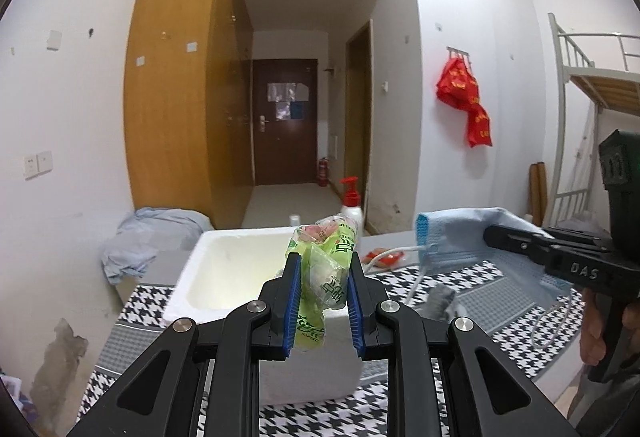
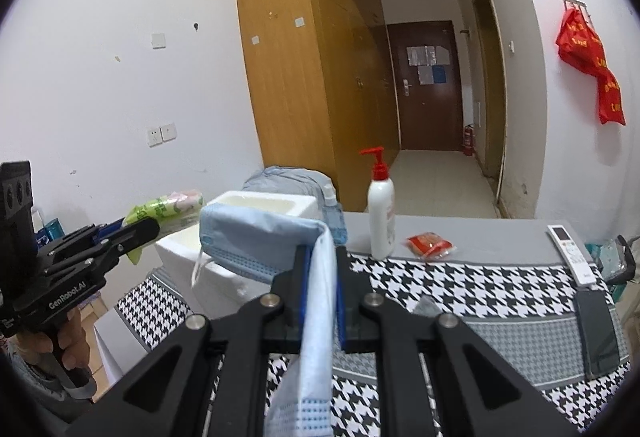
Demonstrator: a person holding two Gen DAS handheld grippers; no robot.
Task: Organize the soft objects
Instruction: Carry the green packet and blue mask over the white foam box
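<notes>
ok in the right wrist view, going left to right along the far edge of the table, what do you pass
white foam box → pump bottle → red packet → white remote

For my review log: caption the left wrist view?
Left gripper holds a green packet above the foam box; right gripper holds a mask.

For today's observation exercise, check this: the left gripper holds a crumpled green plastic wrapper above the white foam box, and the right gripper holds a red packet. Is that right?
One detail is wrong. The right gripper is shut on a blue face mask, not a red packet; the right wrist view shows it, with the red packet lying on the table. The left gripper does hold the green plastic wrapper above the white foam box.
</notes>
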